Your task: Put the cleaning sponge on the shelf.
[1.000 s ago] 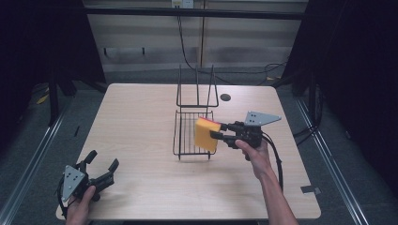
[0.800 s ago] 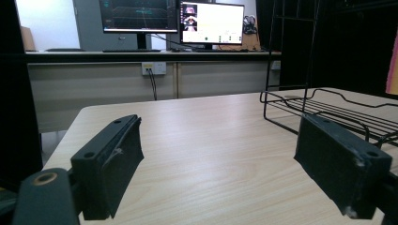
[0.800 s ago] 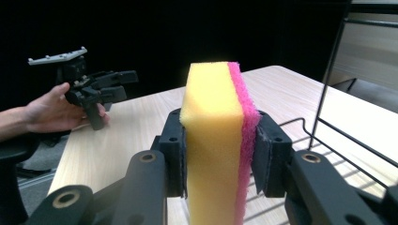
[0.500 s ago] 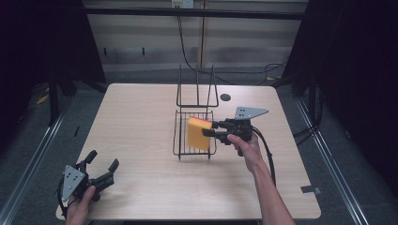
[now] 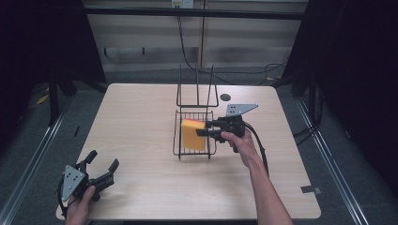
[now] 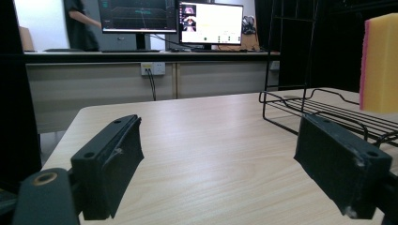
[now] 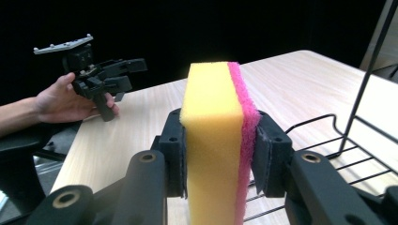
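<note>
A yellow sponge (image 5: 192, 135) with a pink scouring face stands on edge over the flat part of a black wire rack (image 5: 197, 152) in the middle of the table. My right gripper (image 5: 201, 129) comes in from the right and is shut on it. In the right gripper view the pads press both broad faces of the sponge (image 7: 213, 140). My left gripper (image 5: 103, 160) rests low at the table's near left corner, open, nothing between its jaws (image 6: 220, 164). From there the sponge (image 6: 380, 65) shows at the far right above the rack (image 6: 300, 101).
The rack's tall upright frame (image 5: 197, 89) rises behind its flat grid. A small dark disc (image 5: 225, 97) lies on the wooden table (image 5: 141, 122) behind my right hand. Beyond the table stand a cabinet and monitors (image 6: 211, 23), with a person (image 6: 80, 18) there.
My right gripper has carried the sponge to the left and slightly down, further over the rack's grid. The left gripper has stayed where it was.
</note>
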### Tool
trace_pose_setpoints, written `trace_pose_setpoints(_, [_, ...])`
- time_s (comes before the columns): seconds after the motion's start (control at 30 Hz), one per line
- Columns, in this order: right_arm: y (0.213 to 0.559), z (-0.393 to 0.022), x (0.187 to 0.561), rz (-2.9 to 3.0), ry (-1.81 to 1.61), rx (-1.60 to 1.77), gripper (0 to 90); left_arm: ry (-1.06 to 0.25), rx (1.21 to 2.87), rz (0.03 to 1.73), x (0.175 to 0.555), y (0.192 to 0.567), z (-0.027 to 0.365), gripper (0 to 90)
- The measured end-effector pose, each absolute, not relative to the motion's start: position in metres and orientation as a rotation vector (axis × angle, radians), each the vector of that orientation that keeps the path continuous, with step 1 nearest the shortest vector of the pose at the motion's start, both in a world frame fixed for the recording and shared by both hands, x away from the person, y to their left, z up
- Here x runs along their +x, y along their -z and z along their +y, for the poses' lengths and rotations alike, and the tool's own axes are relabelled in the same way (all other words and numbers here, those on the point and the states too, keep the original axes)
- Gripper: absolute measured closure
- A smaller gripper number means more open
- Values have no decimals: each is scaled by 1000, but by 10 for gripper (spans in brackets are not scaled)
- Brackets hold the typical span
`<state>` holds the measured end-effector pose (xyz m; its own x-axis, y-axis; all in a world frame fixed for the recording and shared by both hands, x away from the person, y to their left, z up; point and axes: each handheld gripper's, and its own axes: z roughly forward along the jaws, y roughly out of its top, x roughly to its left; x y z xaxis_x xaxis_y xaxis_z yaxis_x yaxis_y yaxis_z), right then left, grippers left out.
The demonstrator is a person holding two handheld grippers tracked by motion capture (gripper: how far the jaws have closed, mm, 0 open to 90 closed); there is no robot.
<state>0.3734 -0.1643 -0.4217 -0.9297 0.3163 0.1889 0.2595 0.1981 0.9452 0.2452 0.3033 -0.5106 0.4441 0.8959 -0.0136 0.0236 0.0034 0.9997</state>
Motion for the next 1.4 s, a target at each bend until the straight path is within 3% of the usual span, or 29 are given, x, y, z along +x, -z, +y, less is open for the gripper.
trace_pose_setpoints(1.4, [441, -170, 383, 2503, -1918, 447, 617, -846, 1402, 882, 245, 511, 303, 148])
